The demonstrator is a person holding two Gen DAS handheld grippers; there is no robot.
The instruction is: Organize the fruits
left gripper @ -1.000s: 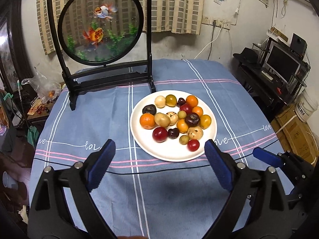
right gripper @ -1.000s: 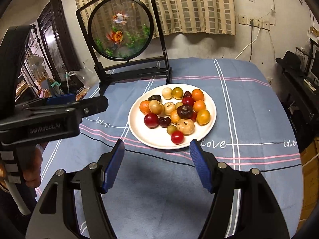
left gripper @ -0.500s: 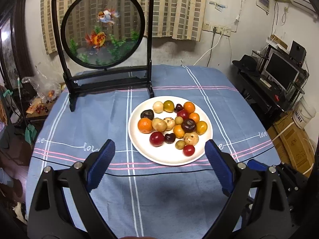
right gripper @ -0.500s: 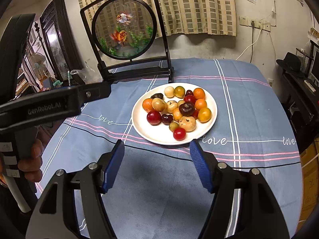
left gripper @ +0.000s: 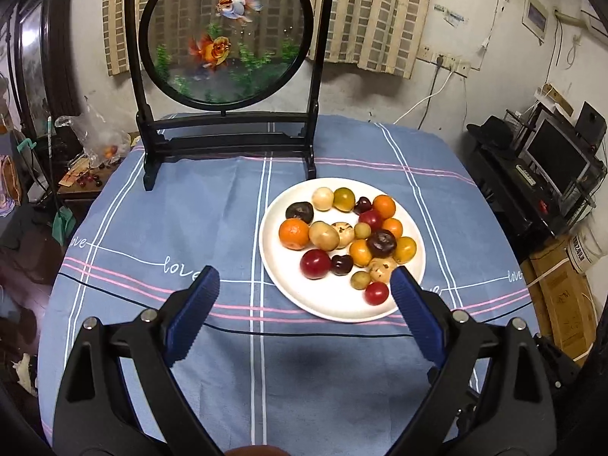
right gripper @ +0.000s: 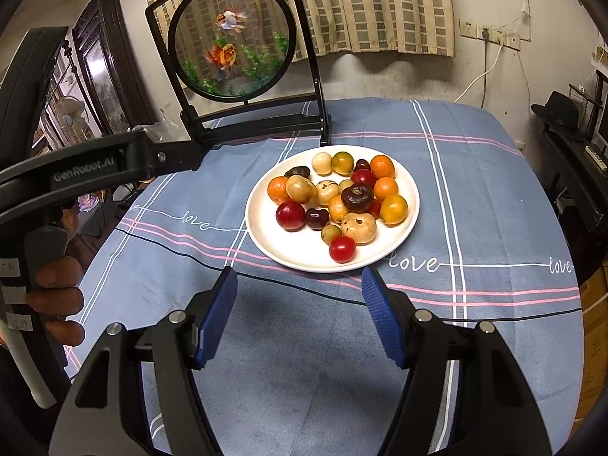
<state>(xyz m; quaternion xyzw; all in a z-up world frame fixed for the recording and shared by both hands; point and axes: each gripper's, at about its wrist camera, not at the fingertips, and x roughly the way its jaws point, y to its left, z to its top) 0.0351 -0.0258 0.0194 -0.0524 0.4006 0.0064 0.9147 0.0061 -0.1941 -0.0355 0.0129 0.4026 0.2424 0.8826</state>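
A white plate sits on the blue checked tablecloth and holds several small fruits: oranges, red and dark cherries, tan and yellow-green ones. An orange lies at its left side, a small red fruit at its near edge. My left gripper hovers open above the cloth in front of the plate, nothing between its blue pads. My right gripper is open too, just short of the plate's near rim. The left gripper's body and a hand holding it show at the left of the right wrist view.
A black stand with a round goldfish panel stands at the back of the table behind the plate. The tablecloth lies bare left of the plate. A desk with a monitor is off the table's right edge.
In the left wrist view the plate has slid to the right and the panel stand stands taller; the view has rolled a little. In the right wrist view the plate drifts slightly right. Both grippers stay open.
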